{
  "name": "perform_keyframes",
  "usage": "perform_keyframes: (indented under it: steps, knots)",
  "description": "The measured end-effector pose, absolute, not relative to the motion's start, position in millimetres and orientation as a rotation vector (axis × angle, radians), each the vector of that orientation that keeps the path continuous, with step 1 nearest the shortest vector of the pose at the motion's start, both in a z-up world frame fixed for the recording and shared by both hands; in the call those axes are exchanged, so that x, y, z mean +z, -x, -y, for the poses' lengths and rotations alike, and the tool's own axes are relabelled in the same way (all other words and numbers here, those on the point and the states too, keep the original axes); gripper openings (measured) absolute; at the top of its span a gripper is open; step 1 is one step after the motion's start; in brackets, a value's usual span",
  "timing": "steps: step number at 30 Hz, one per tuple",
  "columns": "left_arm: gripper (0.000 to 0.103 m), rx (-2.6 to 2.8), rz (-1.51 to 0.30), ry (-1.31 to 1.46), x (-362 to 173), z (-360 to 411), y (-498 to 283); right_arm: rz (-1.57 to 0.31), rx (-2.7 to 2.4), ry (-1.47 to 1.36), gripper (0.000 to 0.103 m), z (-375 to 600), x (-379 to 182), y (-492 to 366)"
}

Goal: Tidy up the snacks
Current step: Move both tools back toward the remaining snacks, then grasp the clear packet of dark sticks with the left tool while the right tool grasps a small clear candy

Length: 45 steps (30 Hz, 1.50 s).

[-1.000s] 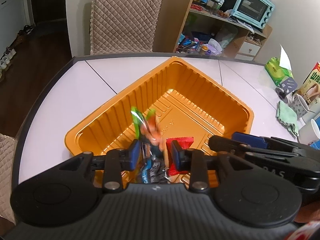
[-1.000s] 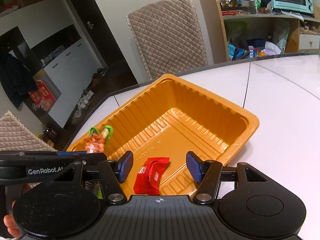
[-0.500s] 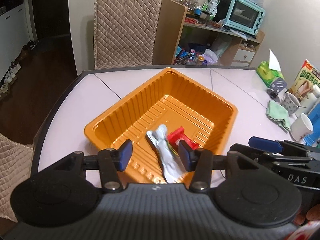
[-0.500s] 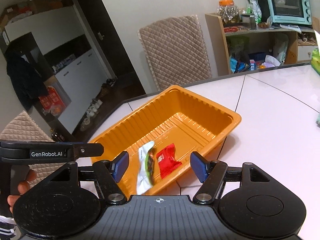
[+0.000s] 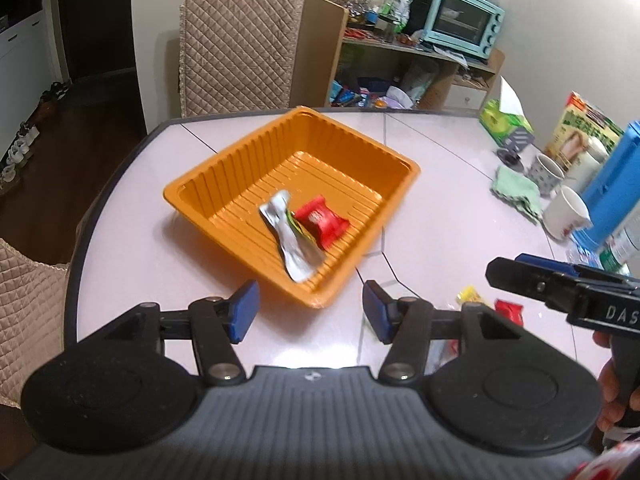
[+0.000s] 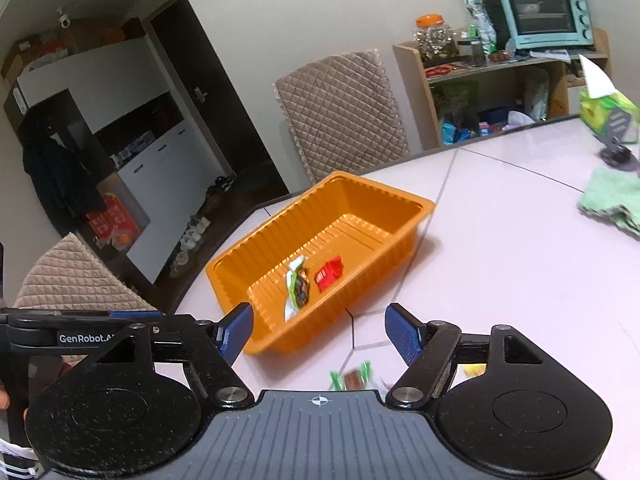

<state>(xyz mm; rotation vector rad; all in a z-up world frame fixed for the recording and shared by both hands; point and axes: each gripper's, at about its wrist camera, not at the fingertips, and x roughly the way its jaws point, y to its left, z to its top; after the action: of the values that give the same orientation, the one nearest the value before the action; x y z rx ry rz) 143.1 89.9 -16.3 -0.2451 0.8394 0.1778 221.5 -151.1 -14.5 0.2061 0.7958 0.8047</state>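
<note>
An orange ribbed tray [image 5: 224, 172] sits on the pale table. A silver-backed snack packet [image 5: 292, 240] and a red packet [image 5: 322, 220] lie side by side in it. My left gripper [image 5: 310, 308] hovers back from the tray's near corner. Its jaws are opening with nothing between them. In the right wrist view the same tray [image 6: 384, 196] holds the silver packet [image 6: 298, 284] and the red packet [image 6: 329, 274]. My right gripper [image 6: 320, 330] is short of the tray, its jaws opening and empty. A green-ended packet [image 6: 352, 378] lies on the table just under it.
Loose yellow [image 5: 470, 296] and red [image 5: 510, 312] snacks lie on the table at the near right. Mugs [image 5: 566, 210], a green cloth [image 5: 516, 194], a blue box [image 5: 612, 188] and a tissue box [image 5: 504, 120] crowd the right side. A quilted chair [image 5: 236, 48] stands behind the table.
The left gripper let go of a green-ended packet, which now lies in the tray beside the red one. Both grippers drew back and up from the tray, jaws wider.
</note>
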Motion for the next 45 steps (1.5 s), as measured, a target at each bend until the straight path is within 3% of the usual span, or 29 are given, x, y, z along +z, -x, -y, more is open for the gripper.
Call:
perform_keyframes:
  steps: [21,45]
  knots:
    - [0.053,0.051,-0.919,0.201,-45,-3,-95,-0.9,0.68,-0.204,0.073,240,-25,-160]
    - [0.053,-0.015,-0.932,0.075,-92,28,-122,-1.002,0.516,-0.193,0.073,267,-69,-160]
